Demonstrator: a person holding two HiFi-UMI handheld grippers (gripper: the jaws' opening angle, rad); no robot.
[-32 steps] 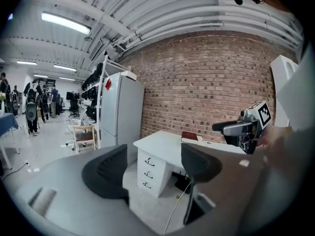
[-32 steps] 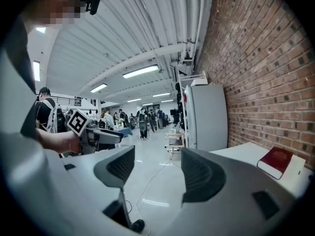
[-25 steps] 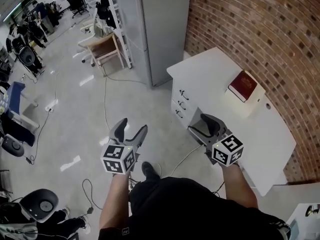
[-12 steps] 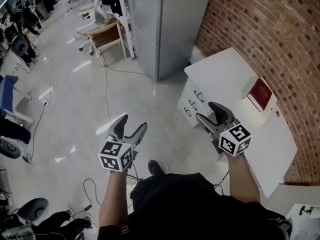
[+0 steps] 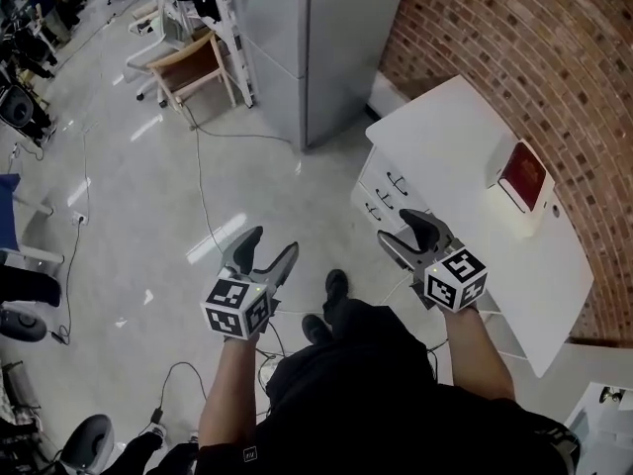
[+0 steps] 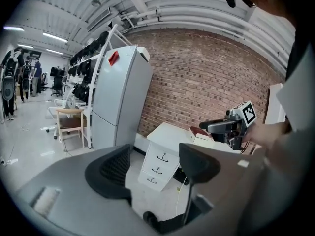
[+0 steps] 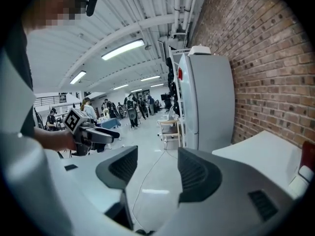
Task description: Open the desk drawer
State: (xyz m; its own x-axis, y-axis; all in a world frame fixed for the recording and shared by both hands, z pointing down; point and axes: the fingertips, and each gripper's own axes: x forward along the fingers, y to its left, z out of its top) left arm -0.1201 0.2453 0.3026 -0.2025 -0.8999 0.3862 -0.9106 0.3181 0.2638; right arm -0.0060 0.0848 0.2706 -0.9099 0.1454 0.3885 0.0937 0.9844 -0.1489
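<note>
A white desk (image 5: 465, 156) stands against the brick wall, with three stacked drawers (image 5: 381, 198) at its near left end, all closed. The left gripper view shows the drawers (image 6: 158, 168) ahead under the desk top (image 6: 172, 134). My left gripper (image 5: 269, 247) hangs over the bare floor, left of the desk, open and empty. My right gripper (image 5: 404, 231) is open and empty in front of the drawer fronts, apart from them. Both sets of jaws have just been closing a little, with nothing between them. A red book (image 5: 524, 174) lies on a white box on the desk.
A tall grey cabinet (image 5: 307, 38) stands beyond the desk's far end, a wooden chair (image 5: 193, 67) beside it. A cable (image 5: 203, 206) trails over the floor. The brick wall (image 5: 514, 47) runs behind the desk. The person's shoes (image 5: 336, 287) are between the grippers.
Both grippers have moved forward with the person toward the desk, and a foot has stepped ahead. The right gripper is now nearer the drawer fronts. Both jaws stand slightly narrower.
</note>
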